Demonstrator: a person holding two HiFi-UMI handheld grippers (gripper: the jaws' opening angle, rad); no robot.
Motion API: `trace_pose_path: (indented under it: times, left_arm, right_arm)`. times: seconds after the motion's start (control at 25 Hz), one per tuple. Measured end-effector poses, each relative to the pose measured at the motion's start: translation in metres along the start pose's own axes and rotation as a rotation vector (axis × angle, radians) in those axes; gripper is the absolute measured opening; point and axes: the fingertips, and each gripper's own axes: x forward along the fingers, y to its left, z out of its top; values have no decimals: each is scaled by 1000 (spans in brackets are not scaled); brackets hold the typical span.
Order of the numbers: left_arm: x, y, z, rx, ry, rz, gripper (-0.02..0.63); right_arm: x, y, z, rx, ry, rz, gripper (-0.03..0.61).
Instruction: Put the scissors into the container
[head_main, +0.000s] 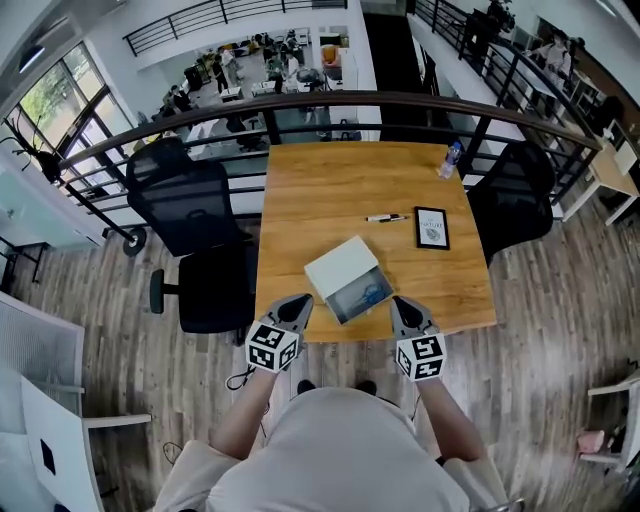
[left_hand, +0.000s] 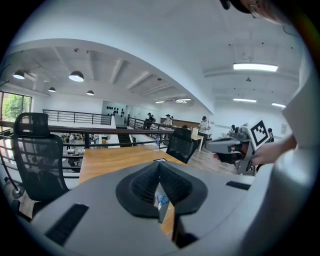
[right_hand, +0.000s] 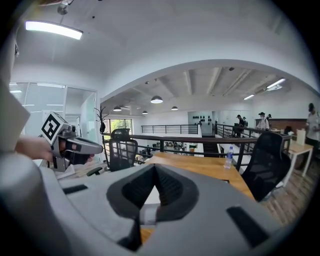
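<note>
Blue-handled scissors (head_main: 368, 294) are lying inside the white container (head_main: 340, 262), frame centre. Left gripper (head_main: 298, 305) and right gripper (head_main: 402, 306) are hovering beside it, both clenched empty. Likely light, stiff; grip the handles.

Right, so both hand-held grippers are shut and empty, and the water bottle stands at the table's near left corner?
No: the head view shows the water bottle at the far right corner of the table. The left hand-held gripper and the right hand-held gripper are indeed shut and empty.
</note>
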Motion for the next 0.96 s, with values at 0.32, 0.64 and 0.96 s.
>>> trace_pose_path:
  times: [0.32,0.64,0.96]
  left_arm:
    - [-2,9,7,-5,-20,-22,-6]
    - [-2,10,5,-23,-22,-27,-7]
    - [1,11,6,-30,-20,-30,-8]
  right_arm:
    - [1,5,13,-10,-15,-27,2]
    - [-4,4,8,-30,2,-35,2]
    - [-5,-2,17,-41,-8,-40,2]
